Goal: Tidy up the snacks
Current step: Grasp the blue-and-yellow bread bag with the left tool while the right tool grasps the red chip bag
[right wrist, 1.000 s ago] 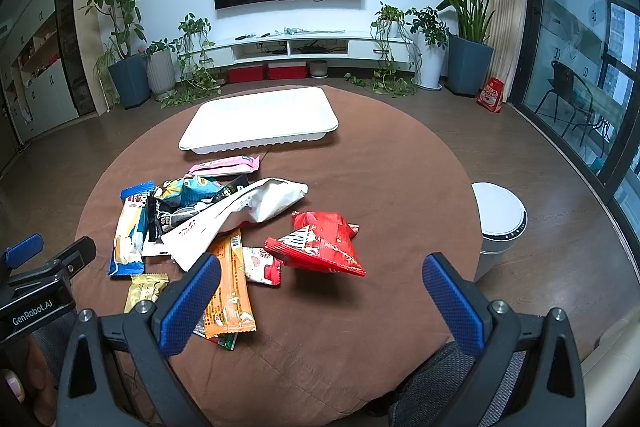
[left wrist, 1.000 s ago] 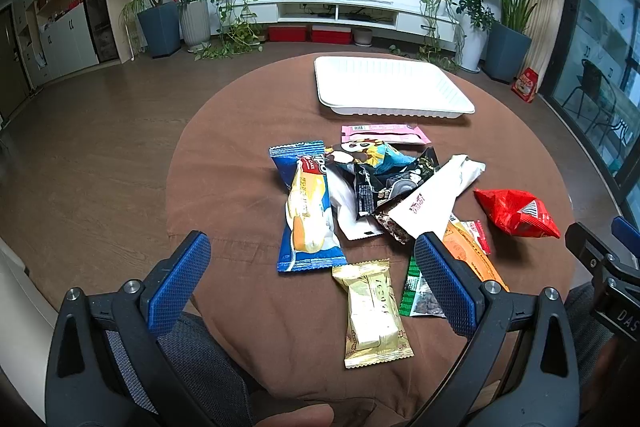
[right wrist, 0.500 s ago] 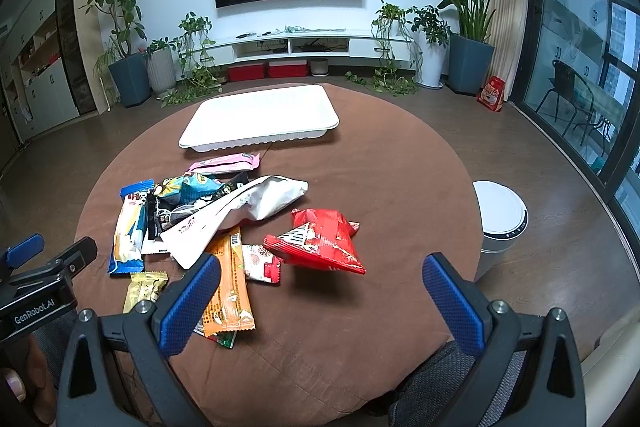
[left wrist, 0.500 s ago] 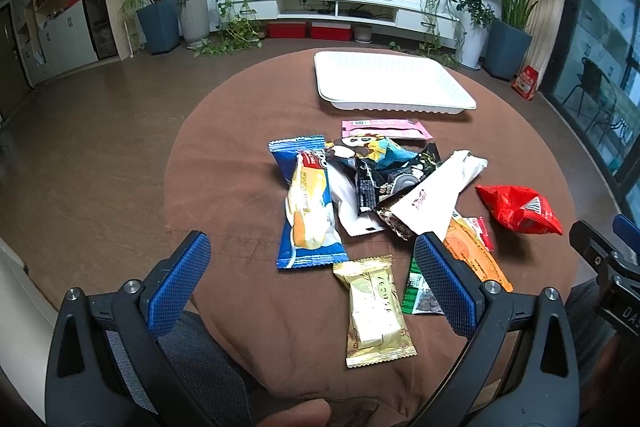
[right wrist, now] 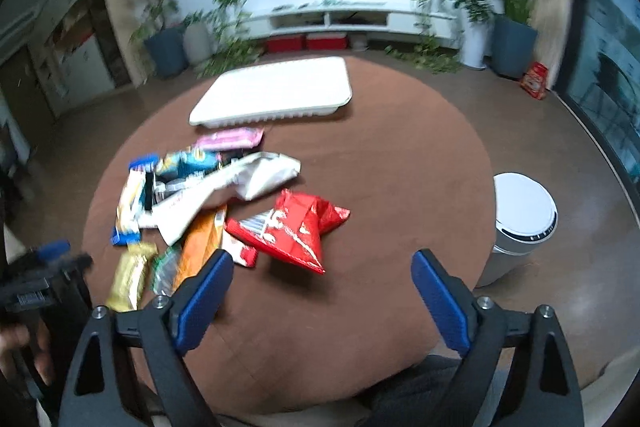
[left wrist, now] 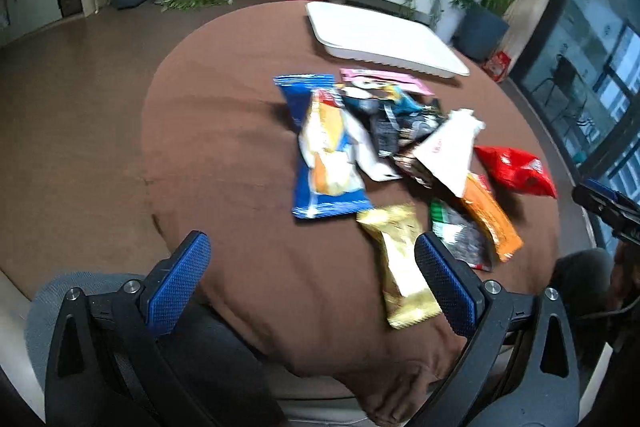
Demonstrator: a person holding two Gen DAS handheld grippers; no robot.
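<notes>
- Snack pile [left wrist: 384,155]: loose wrapped packets heaped on the near-left part of a round brown-covered table [right wrist: 400,163], some overlapping; both views are motion-blurred.
- Blue packet [left wrist: 324,151]: long, with a yellow-and-white picture, leftmost in the pile.
- Gold packet [left wrist: 400,263]: nearest item, lying just beside the left gripper's right finger.
- Green-and-black packet [left wrist: 460,239] and orange packet [left wrist: 490,219]: side by side, right of the gold one.
- White bag [right wrist: 224,191]: long, crumpled, lying across the dark packets; red print, unreadable.
- Red bag [right wrist: 296,227]: puffed, white lettering too blurred to read, at the right edge of the pile.
- Pink packet [right wrist: 232,139]: farthest, just near of the tray.
- White tray [right wrist: 276,91]: rectangular, shallow, far side of the table, nothing in it.
- Left gripper [left wrist: 312,275]: fingers spread wide, nothing between them.
- Right gripper [right wrist: 320,291]: jaws closing, wide apart, holding nothing; the red bag lies just beyond them.
- White bin [right wrist: 520,227]: on the floor, right of the table.
</notes>
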